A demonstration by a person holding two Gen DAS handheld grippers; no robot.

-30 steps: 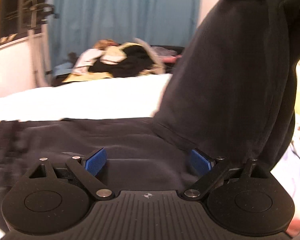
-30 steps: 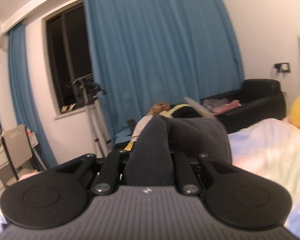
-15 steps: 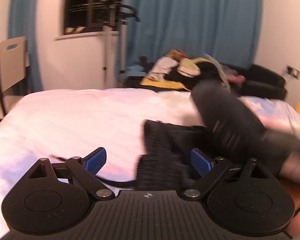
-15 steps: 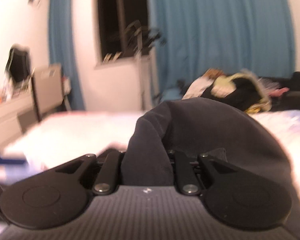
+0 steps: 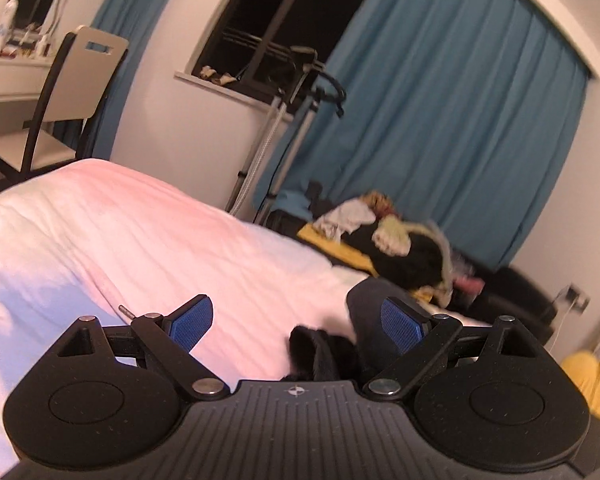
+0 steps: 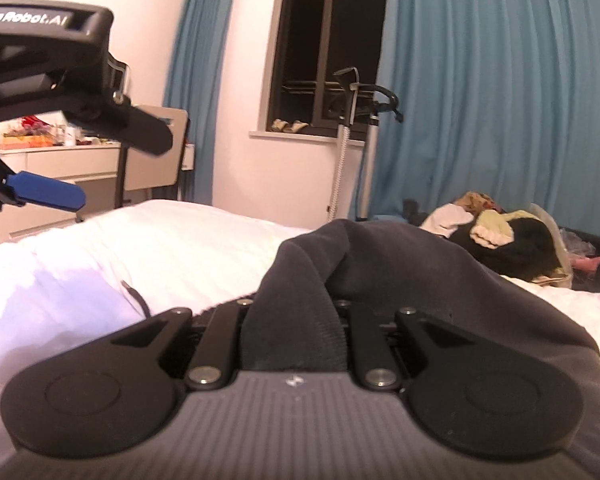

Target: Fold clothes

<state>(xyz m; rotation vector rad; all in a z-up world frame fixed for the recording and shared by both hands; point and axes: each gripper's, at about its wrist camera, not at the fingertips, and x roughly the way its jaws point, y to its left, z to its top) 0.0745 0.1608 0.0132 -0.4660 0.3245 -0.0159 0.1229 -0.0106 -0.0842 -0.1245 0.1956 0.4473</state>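
Right wrist view shows the right gripper (image 6: 296,312) with its jaws clamped on a bunched fold of the dark grey garment (image 6: 400,264), which humps over them and drapes down onto the white bed (image 6: 180,248). The left gripper (image 5: 296,322) hangs above the bed, jaws apart and holding nothing. The cloth looks thick, soft and limp; it will likely sag, so the ribbed hem (image 5: 320,350) seems the firmest hold.

My left gripper (image 5: 296,322) hangs over the white quilted bed (image 5: 140,240), jaws spread wide and empty; a crumpled dark fabric garment (image 5: 328,350) lies just beyond, below the teal curtain (image 5: 460,120).
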